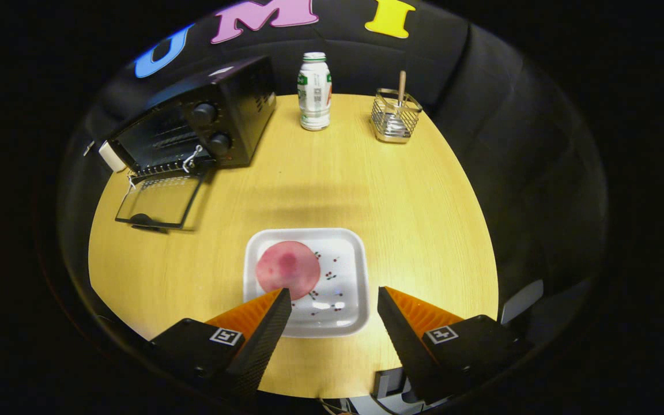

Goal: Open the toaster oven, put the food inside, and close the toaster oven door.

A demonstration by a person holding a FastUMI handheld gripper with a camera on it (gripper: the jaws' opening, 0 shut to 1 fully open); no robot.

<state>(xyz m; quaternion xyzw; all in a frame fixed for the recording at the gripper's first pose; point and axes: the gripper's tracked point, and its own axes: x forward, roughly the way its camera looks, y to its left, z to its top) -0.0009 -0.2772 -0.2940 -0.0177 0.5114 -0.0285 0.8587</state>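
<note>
Gripper view: toaster oven (205,124) door (159,202) flat, pointing fingerward; gripper (335,300) jaws spread.

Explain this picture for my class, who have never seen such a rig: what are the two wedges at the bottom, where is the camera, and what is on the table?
The camera rides on a hand-held gripper and looks along its two fingers, the wedges. They are open and hold nothing. Between and just ahead of them a white tray carries a pink round slice. Beyond, on the round table, stands a toaster oven with its door folded down open, a bottle and a wire basket holding a stick.
</note>
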